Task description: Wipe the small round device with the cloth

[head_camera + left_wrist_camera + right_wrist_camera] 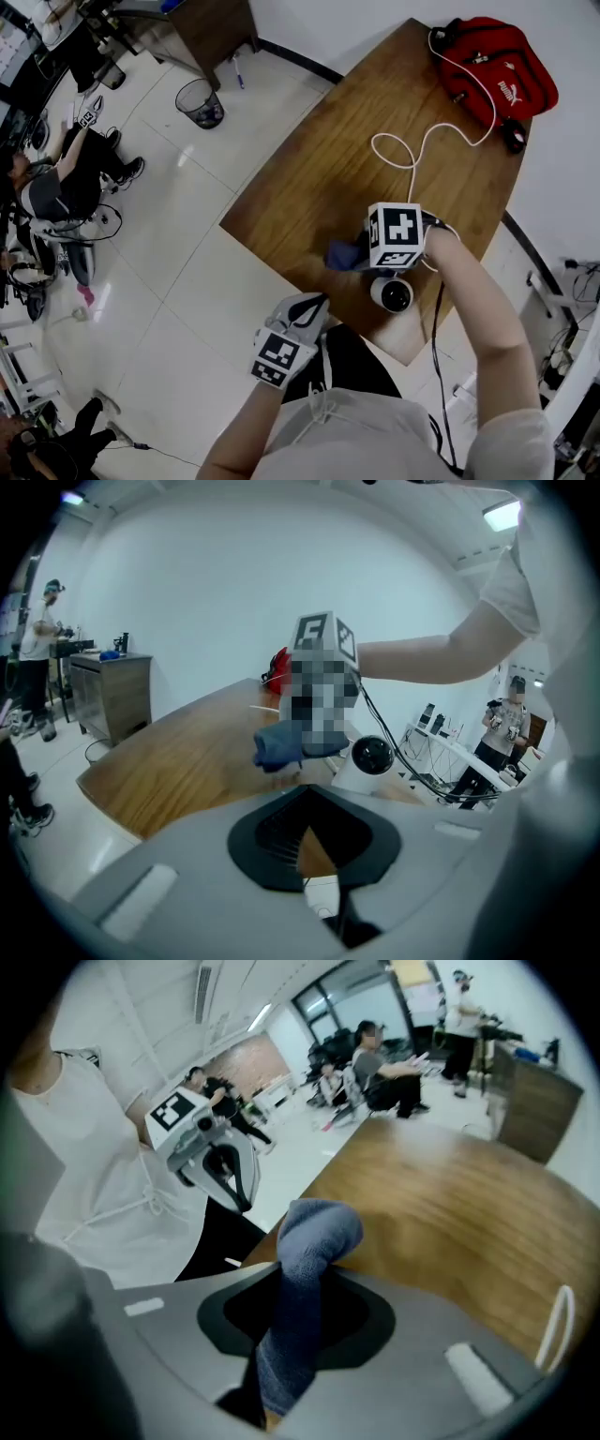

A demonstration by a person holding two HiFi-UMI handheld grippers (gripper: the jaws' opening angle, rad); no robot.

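Blue cloth (340, 255) clamped in the right hand-held gripper (360, 258) hovers lower centre beside the round device (392, 293), ready to wipe; left hand-held gripper (302, 311) closed, empty

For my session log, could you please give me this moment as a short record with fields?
Surface: wooden table
Device: small round device, white with a dark dome, near the table's front edge
Cloth: blue cloth, beside the device, not on it
Right gripper: shut on the cloth, over the table
Left gripper: jaws together, nothing between them, held off the table's edge
Far end: red bag, white cable
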